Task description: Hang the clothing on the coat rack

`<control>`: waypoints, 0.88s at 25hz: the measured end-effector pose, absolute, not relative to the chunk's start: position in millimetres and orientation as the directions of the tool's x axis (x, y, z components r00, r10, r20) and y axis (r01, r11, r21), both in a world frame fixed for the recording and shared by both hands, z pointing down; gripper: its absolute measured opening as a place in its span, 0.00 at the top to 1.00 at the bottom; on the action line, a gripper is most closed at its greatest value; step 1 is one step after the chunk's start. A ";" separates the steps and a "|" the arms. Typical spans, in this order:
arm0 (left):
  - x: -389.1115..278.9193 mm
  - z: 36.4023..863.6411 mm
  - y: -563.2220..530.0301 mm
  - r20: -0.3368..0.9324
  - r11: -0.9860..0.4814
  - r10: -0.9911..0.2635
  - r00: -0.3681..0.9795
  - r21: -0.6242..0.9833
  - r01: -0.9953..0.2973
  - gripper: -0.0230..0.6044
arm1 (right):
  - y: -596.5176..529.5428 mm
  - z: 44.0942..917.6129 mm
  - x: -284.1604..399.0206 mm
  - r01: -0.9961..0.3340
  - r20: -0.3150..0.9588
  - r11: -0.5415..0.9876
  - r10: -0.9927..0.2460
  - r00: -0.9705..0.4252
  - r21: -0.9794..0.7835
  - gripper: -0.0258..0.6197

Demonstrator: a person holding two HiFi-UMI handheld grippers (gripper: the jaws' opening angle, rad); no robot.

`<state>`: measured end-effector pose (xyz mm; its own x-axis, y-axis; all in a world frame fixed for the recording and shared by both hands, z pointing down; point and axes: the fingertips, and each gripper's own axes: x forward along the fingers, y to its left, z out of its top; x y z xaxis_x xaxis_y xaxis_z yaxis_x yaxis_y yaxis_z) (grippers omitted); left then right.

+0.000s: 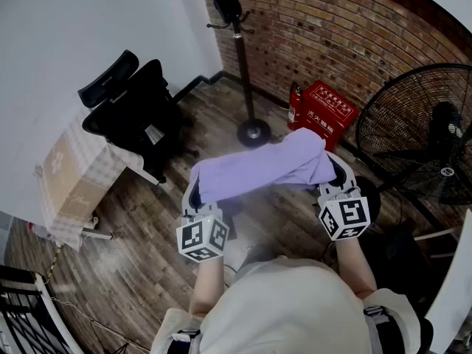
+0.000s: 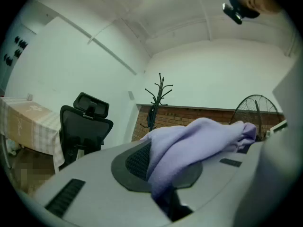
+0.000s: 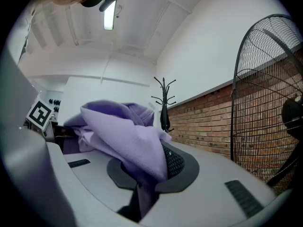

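Note:
A lilac garment [image 1: 262, 166] stretches between my two grippers at chest height. The left gripper [image 1: 198, 194] is shut on its left end, and cloth [image 2: 189, 143] bunches out of the closed jaws. The right gripper [image 1: 332, 177] is shut on the other end, where folds of the same cloth [image 3: 128, 138] spill over the pads. The black coat rack [image 1: 240, 43] stands ahead by the brick wall, with a dark item hanging on it. The rack's hooked top [image 2: 160, 86] rises far off in the left gripper view. The right gripper view also catches the rack [image 3: 164, 100].
A black office chair [image 1: 136, 109] and a cloth-covered table [image 1: 74, 183] stand at the left. A red box [image 1: 324, 113] sits by the brick wall. A large floor fan [image 1: 424, 127] is at the right. Wood floor lies between me and the rack's base [image 1: 253, 132].

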<state>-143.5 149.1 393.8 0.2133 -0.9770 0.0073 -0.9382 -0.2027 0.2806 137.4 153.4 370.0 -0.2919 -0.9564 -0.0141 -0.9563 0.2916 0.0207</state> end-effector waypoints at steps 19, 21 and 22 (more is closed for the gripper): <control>-142.6 385.2 197.4 -0.005 -0.176 -0.983 0.183 0.291 -0.940 0.91 | 197.5 359.2 136.8 -0.943 -0.025 0.326 -0.944 -0.328 0.066 0.91; -141.8 385.2 201.6 -0.007 -0.169 -0.985 0.175 0.296 -0.940 0.91 | 201.3 359.8 136.9 -0.938 -0.021 0.337 -0.940 -0.339 0.082 0.91; -141.1 385.5 203.7 -0.008 -0.167 -0.985 0.172 0.297 -0.940 0.91 | 203.2 360.5 137.4 -0.936 -0.020 0.340 -0.939 -0.343 0.086 0.91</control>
